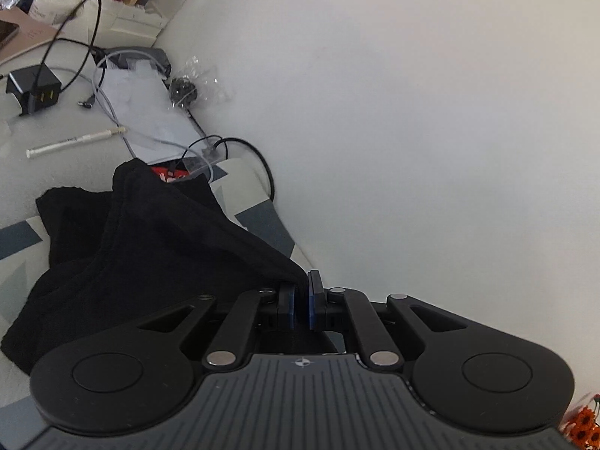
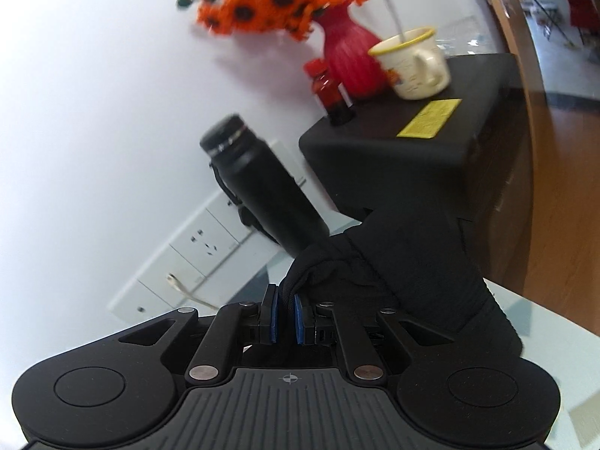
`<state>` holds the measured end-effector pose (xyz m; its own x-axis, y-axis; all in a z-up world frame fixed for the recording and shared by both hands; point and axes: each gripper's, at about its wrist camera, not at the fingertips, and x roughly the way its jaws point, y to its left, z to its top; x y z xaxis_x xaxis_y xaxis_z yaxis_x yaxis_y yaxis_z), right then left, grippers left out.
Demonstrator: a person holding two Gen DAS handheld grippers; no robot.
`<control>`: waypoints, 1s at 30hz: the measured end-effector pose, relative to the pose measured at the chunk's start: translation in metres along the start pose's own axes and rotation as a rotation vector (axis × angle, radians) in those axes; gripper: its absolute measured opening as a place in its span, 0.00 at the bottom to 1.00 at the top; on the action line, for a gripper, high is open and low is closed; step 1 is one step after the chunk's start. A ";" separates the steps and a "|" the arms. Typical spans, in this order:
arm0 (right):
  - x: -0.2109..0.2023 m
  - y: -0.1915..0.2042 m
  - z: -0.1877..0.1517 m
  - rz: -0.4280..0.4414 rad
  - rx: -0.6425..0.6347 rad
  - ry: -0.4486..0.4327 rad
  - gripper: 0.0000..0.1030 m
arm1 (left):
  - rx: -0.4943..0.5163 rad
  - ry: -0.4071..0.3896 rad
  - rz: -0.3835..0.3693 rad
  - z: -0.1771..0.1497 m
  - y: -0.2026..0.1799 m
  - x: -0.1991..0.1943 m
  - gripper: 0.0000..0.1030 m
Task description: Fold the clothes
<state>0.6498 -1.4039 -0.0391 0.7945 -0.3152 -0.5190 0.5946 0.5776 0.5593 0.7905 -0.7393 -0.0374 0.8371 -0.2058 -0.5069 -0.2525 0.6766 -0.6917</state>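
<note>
A black garment (image 1: 142,255) lies bunched on the patterned table cover, stretching up to my left gripper (image 1: 302,285). That gripper is shut on an edge of the cloth, pinched between its blue pads. In the right wrist view the same black garment (image 2: 412,262) hangs from my right gripper (image 2: 287,300), which is shut on a thick rolled hem. The cloth there drapes off to the right, with a ribbed cuff (image 2: 495,318) at its lower end. Both pieces of cloth are lifted off the table near the grippers.
Left view: cables (image 1: 240,150), a black charger (image 1: 33,88), a white pen (image 1: 75,144), papers and jars near a white wall. Right view: a black flask (image 2: 262,183), a black box (image 2: 412,138) carrying a mug (image 2: 412,63), a red bottle (image 2: 330,90) and a red flower vase (image 2: 348,52); wall sockets (image 2: 202,247).
</note>
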 end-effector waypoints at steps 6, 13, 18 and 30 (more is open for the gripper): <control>0.044 0.014 -0.005 -0.072 0.029 -0.046 0.08 | 0.061 0.050 -0.002 0.006 -0.019 0.067 0.07; 0.101 0.014 -0.015 -0.156 -0.031 -0.070 0.08 | 0.127 0.145 0.045 -0.003 -0.033 0.149 0.07; 0.135 0.014 -0.028 -0.222 -0.097 -0.057 0.09 | 0.175 0.234 0.127 -0.017 -0.024 0.190 0.14; 0.131 0.014 -0.044 -0.138 -0.139 -0.006 0.63 | 0.548 0.308 0.093 -0.038 -0.056 0.165 0.83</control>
<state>0.7570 -1.4048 -0.1278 0.7075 -0.4027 -0.5807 0.6754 0.6272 0.3879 0.9242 -0.8379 -0.1020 0.6247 -0.2679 -0.7334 0.0359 0.9482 -0.3158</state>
